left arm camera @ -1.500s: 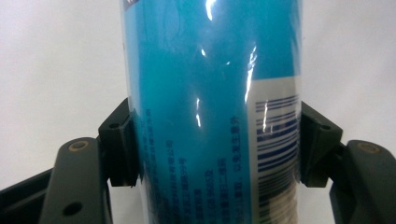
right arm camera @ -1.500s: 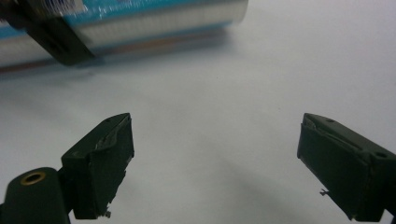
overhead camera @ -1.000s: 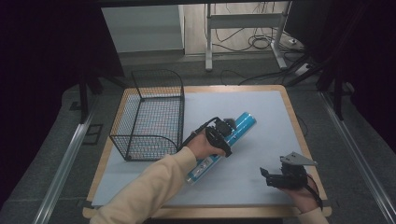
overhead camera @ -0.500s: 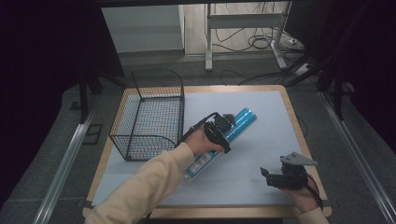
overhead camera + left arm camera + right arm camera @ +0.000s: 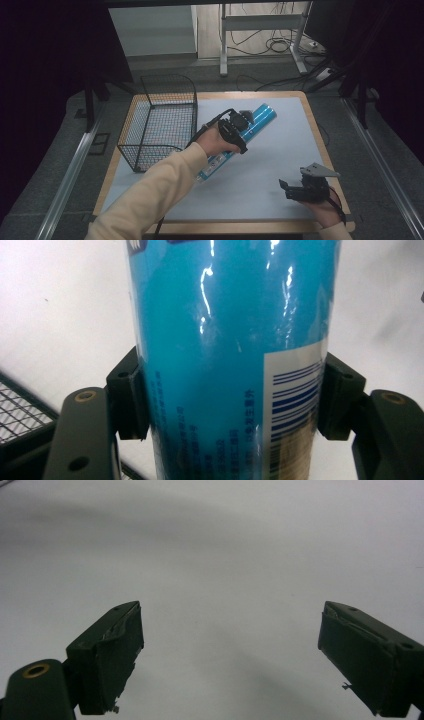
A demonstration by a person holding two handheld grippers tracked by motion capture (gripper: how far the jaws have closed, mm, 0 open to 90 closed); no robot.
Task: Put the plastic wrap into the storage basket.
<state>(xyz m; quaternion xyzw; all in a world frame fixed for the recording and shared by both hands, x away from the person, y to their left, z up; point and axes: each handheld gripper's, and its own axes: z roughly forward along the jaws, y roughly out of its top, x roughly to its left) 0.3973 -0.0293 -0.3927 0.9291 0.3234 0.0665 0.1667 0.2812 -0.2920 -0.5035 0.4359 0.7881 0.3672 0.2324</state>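
1. Your left gripper (image 5: pixel 239 125) is clamped on the blue tube (image 5: pixel 250 125). In the left gripper view both black pads press flat against the tube's (image 5: pixel 225 340) sides, one at each flank, with no gap showing.

2. The tube lies slantwise over the middle of the pale table mat (image 5: pixel 280 150), just right of the wire basket (image 5: pixel 160 120). Its far end points up and right in the high view; its near end, with a white printed patch, shows below your hand. Whether that near end touches the mat cannot be told from above.

3. Your left hand (image 5: pixel 217 142) and the gripper body cover the tube's middle section in the high view, so the grip itself cannot be inspected there.

4. In the left gripper view the tube is cut off at the top and bottom edges. Neither end cap is visible. A barcode panel sits at the lower right; the small print beside it is too fine to read.

5. A corner of the basket's (image 5: pixel 20 412) mesh shows at the lower left of that view, partly behind the left jaw.

6. Your right gripper (image 5: pixel 292 189) rests near the front right corner of the table, well apart from the tube. Its jaws stand wide with nothing between them; the right gripper view shows bare grey surface (image 5: pixel 225 555) beyond them.

7. Your right hand (image 5: pixel 325 210) is cut off by the bottom edge of the high view.
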